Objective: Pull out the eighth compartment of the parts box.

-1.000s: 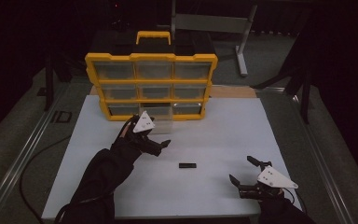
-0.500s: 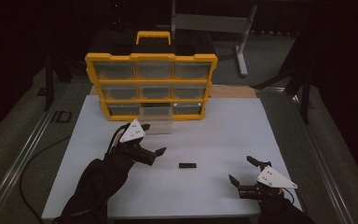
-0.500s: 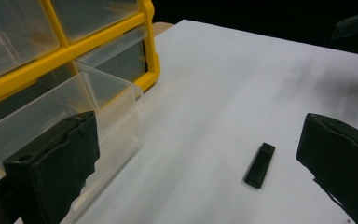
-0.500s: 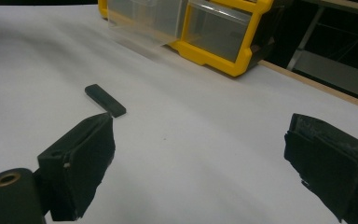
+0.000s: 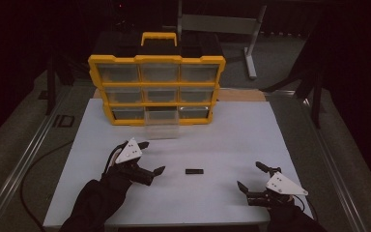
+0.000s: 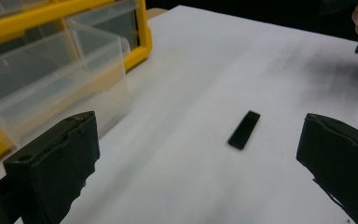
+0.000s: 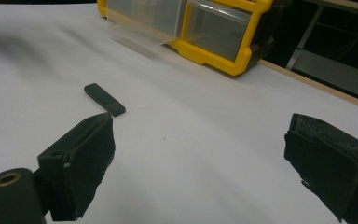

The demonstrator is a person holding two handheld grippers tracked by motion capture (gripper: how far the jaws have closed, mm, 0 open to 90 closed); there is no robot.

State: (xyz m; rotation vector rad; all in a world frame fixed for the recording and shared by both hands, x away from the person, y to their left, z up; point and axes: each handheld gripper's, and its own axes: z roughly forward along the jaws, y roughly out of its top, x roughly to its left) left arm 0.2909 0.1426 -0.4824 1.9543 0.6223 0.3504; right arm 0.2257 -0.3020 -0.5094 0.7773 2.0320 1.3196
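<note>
Landmark: the small black bar [image 5: 194, 171] lies flat on the white bench [image 5: 251, 130]; every place below is given from it.
Left claw: the left claw [image 5: 149, 159] is to the left of the bar, near it but not touching, low over the bench. Its jaws are spread wide and hold nothing. In the left gripper view the bar [image 6: 244, 129] lies between the two jaws, farther ahead.
Open drawer: behind the bar and a little to its left, a clear drawer [image 5: 162, 122] stands pulled out from the bottom row of the yellow organizer [image 5: 157, 87]. It looks empty, but I cannot be sure.
Black bar, handling: it looks thin, flat, stiff and light, probably plastic. It should not bend or break, I think, but it may slide on the smooth bench. Because it lies so flat, the claw should come from above and pinch it across its two long edges, near the middle.
Right claw: the right claw [image 5: 249, 177] is to the right of the bar and nearer to the person, well apart from it. Its jaws are also spread, with nothing between them.
Change from the earlier frame: the left claw was up beside the open drawer; now it has come back toward the person and stands closer to the bar. The bar, the drawer and the right claw are in the same places.
</note>
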